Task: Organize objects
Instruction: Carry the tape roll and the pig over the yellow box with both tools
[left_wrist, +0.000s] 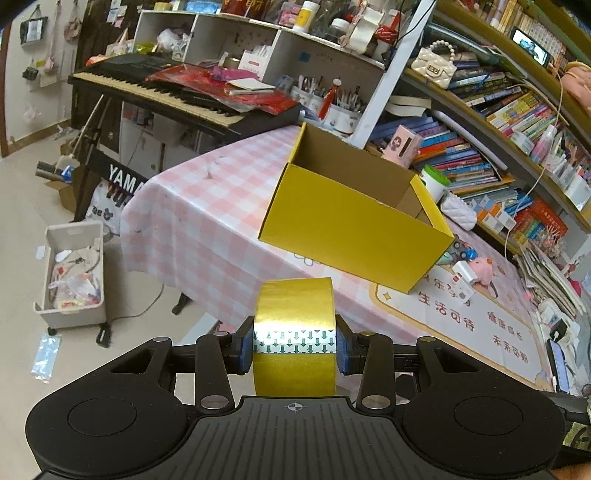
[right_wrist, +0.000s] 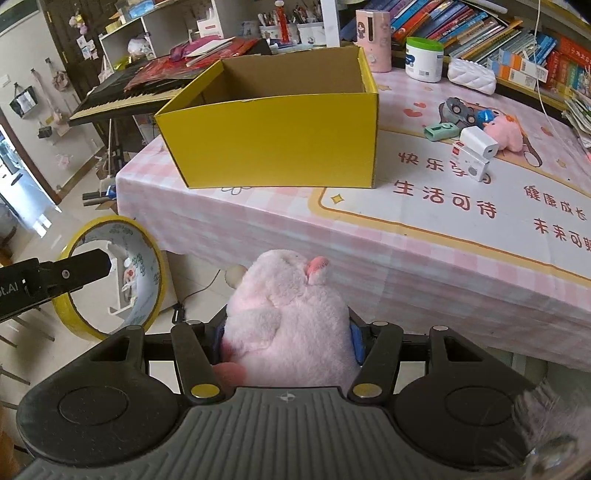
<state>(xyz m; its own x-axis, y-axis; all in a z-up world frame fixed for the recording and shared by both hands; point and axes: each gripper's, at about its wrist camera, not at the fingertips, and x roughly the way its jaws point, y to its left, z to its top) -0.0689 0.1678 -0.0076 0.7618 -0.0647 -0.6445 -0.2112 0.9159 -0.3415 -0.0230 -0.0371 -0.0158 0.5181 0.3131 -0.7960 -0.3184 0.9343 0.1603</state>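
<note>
Left gripper (left_wrist: 294, 345) is clamped on a yellow tape roll (left_wrist: 294, 332), with the open yellow box (left_wrist: 354, 221) at about one o'clock on the pink checked table (left_wrist: 207, 221). Right gripper (right_wrist: 288, 341) squeezes a pink plush toy (right_wrist: 288, 314); its box sits near twelve o'clock.

Box (right_wrist: 273, 147): on table (right_wrist: 369, 251), far left. Charger (right_wrist: 480, 142), plush (right_wrist: 508, 134): right of box. Keyboard (right_wrist: 122, 99): behind table, left.
</note>
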